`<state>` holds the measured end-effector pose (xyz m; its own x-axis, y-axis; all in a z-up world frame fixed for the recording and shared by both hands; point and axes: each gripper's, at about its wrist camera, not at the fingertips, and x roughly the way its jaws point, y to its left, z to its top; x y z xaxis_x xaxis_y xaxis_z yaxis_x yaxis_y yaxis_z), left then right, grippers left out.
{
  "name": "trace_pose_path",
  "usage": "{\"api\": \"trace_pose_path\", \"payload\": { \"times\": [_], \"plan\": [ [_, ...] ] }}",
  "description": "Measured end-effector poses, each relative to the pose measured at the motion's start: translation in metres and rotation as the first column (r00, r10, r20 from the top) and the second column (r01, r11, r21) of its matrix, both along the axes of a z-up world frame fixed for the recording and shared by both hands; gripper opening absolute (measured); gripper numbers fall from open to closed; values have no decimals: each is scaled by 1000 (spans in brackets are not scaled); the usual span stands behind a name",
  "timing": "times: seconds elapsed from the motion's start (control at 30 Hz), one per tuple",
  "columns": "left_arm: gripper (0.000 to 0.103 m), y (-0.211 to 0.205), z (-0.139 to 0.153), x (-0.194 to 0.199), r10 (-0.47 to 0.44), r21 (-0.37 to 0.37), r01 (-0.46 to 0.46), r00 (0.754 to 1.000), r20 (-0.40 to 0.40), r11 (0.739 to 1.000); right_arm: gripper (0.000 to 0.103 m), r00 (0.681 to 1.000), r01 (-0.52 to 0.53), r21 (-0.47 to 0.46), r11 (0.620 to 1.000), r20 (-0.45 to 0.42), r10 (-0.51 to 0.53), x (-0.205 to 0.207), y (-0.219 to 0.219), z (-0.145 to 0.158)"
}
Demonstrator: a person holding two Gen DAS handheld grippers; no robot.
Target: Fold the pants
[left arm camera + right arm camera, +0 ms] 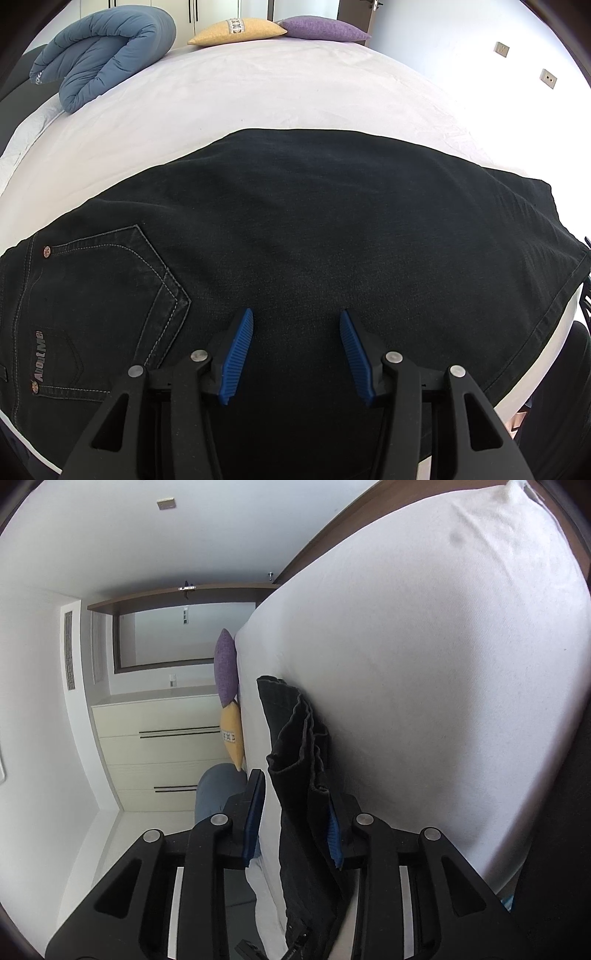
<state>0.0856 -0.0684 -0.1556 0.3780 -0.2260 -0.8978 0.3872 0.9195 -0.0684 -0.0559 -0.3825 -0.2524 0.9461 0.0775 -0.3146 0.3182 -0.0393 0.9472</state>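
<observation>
Black jeans (295, 229) lie flat on the white bed (258, 92), back pocket at the left, hem edge at the right. My left gripper (296, 325) hovers open just above the cloth near its front edge, blue pads (238, 354) apart, holding nothing. The right wrist view is rolled sideways: the pants' layered hem end (295, 746) lies on the bed sheet (443, 664). My right gripper (293, 805) is open with the hem edge between its fingers, one blue pad (334, 834) under the cloth, the other finger apart from it.
A rolled blue duvet (107, 51) lies at the bed's far left. A yellow cushion (240, 31) and a purple cushion (325, 29) sit at the head. A white dresser (159, 753) and wall stand beyond the bed.
</observation>
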Motion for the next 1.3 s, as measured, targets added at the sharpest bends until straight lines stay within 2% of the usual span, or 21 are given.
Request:
{"api": "trace_pose_path", "payload": {
  "times": [0.07, 0.13, 0.23, 0.47, 0.6, 0.63, 0.7, 0.73, 0.77, 0.8, 0.83, 0.87, 0.9, 0.93, 1.0, 1.03, 1.07, 1.1, 1.17, 1.23, 1.3],
  "plan": [
    [52, -1, 0, 0, -1, -1, 1, 1000, 0, 1000, 26, 1000, -7, -28, 1000, -15, 7, 14, -3, 2],
    [52, -2, 0, -1, 0, -2, 0, 1000, 0, 1000, 11, 1000, 5, -36, 999, -10, -5, 16, -5, 3],
    [52, -2, 0, -2, 1, -4, -1, 1000, 1, 1000, 8, 999, 15, -64, 998, -47, -18, 15, -6, 7],
    [52, 3, 0, -2, 3, -20, -3, 1000, 2, 1000, 8, 983, -5, -201, 980, -180, -32, 32, -1, 31],
    [52, 5, 0, -1, 5, -25, -5, 1000, 2, 1000, 8, 966, -60, -322, 945, -256, -26, 48, 6, 59],
    [52, 6, 0, -1, 6, -27, -6, 1000, 2, 1000, 8, 956, -94, -376, 922, -294, -23, 55, 12, 70],
    [52, 7, 0, -2, 7, -33, -7, 1000, 4, 999, 8, 938, -177, -475, 862, -347, 1, 68, 29, 90],
    [52, 8, 0, -3, 7, -36, -7, 1000, 5, 999, 8, 927, -231, -529, 817, -375, 20, 81, 39, 101],
    [52, 9, 0, -3, 7, -40, -7, 1000, 5, 999, 8, 910, -317, -598, 736, -411, 58, 97, 60, 116],
    [52, 10, 0, -3, 8, -44, -7, 1000, 3, 999, 8, 893, -390, -653, 649, -440, 94, 107, 85, 126],
    [52, 10, 0, -3, 8, -47, -8, 1000, 2, 999, 8, 861, -491, -717, 494, -486, 151, 127, 126, 139],
    [52, 10, 1, -3, 8, -50, -8, 1000, 1, 999, 8, 835, -548, -737, 396, -514, 198, 138, 155, 142],
    [52, 10, 1, -3, 9, -53, -9, 1000, -1, 999, 7, 794, -606, -741, 289, -547, 264, 150, 188, 142],
    [53, 11, 1, -3, 10, -57, -11, 1000, -3, 998, 7, 736, -663, -730, 166, -594, 323, 161, 227, 135],
    [57, 11, 2, -2, 9, -69, -9, 1000, -8, 998, 7, 649, -724, -689, 7, -678, 345, 173, 274, 114],
    [62, 11, 3, -2, 5, -77, -6, 1000, -12, 997, 7, 599, -758, -649, -56, -729, 332, 180, 296, 96],
    [65, 11, 3, -2, -2, -90, 0, 1000, -18, 996, 7, 577, -774, -630, -63, -744, 337, 184, 303, 86],
    [71, 10, 4, -2, -5, -100, 3, 1000, -22, 995, 7, 563, -786, -616, -55, -749, 349, 187, 308, 79],
    [78, 9, 6, 0, 1, -129, -6, 999, -37, 992, 7, 548, -800, -597, -56, -766, 335, 189, 314, 70],
    [85, 9, 10, 2, 26, -170, -37, 998, -63, 985, 7, 552, -799, -600, -51, -763, 335, 197, 311, 70],
    [86, 10, 14, 6, 42, -238, -65, 994, -100, 969, 7, 564, -793, -608, -35, -755, 334, 195, 310, 71]
  ]
}}
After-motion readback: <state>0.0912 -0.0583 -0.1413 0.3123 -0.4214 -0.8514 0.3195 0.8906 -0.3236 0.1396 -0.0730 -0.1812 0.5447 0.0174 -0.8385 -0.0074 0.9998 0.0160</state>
